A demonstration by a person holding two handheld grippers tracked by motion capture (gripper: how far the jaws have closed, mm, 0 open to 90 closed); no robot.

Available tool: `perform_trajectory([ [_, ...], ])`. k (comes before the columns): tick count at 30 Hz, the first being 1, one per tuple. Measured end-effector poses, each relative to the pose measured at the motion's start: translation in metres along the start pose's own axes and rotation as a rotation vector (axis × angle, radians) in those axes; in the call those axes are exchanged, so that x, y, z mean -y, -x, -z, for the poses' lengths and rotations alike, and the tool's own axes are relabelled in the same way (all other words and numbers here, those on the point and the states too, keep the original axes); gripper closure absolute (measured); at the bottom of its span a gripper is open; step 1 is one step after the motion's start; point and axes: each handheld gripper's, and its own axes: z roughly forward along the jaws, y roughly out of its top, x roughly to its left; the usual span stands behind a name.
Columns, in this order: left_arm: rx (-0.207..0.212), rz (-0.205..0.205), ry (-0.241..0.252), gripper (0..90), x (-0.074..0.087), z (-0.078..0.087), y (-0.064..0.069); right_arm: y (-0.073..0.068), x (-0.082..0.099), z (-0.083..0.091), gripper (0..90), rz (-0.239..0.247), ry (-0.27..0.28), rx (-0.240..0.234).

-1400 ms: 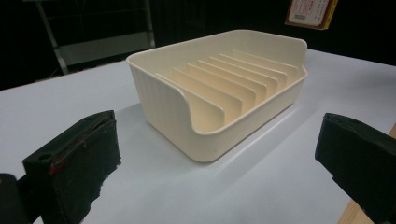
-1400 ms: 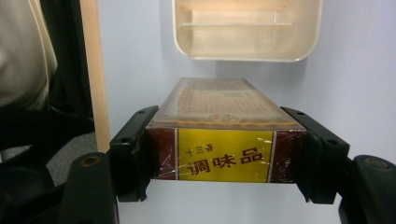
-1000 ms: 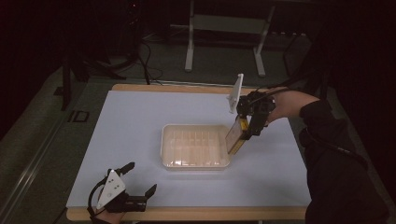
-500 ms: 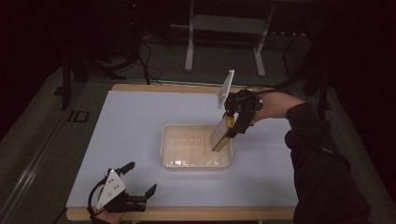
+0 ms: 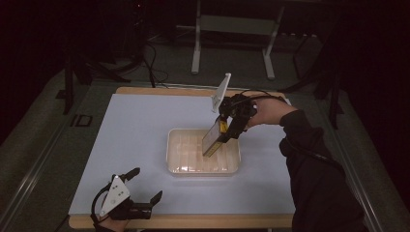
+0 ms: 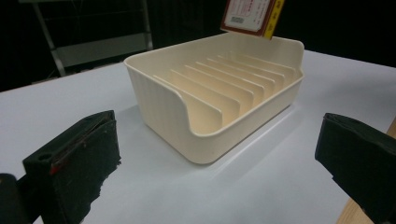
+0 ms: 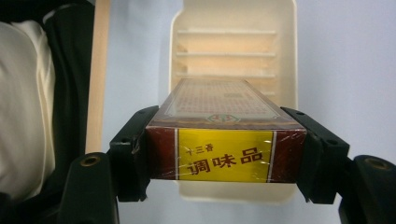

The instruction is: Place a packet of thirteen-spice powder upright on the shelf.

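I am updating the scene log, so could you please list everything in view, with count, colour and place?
cream plastic slotted tray: one, cream, middle of the table, with upright dividers inside.
flat dark red and yellow seasoning box: one, red with a yellow end panel, held tilted above the tray's right part.
white-topped table with wooden edge: one, white, under everything.
grey metal stand: one, grey, on the floor behind the table.
left hand-held gripper: one, black, near the table's front left corner, jaws open, holding nothing.
right hand-held gripper: one, black, above the tray, shut on the box.
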Motion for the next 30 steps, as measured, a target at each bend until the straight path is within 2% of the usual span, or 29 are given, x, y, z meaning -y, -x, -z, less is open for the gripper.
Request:
perform_trajectory([
  [7,0.002,0.003,0.003,0.0,0.0,0.0,0.0,0.001,-0.013,-0.011,31.7,0.01,0.021,-0.002],
  [12,0.006,0.003,0.003,0.0,0.0,0.001,0.0,0.006,-0.019,-0.019,31.7,0.0,0.044,0.011],
  [15,0.006,0.001,0.005,0.0,0.0,0.001,0.0,0.007,-0.021,-0.025,31.7,-0.006,0.04,0.015],
  [20,0.008,0.002,0.004,0.0,0.0,0.001,0.0,0.011,-0.022,-0.035,31.8,-0.001,0.056,0.012],
  [24,0.009,0.0,0.004,0.0,0.0,0.001,0.0,0.015,-0.02,-0.045,31.7,-0.004,0.033,0.013],
  [30,0.011,0.0,0.002,0.0,0.0,0.0,0.0,0.021,-0.015,-0.055,31.7,-0.016,0.041,0.007],
])
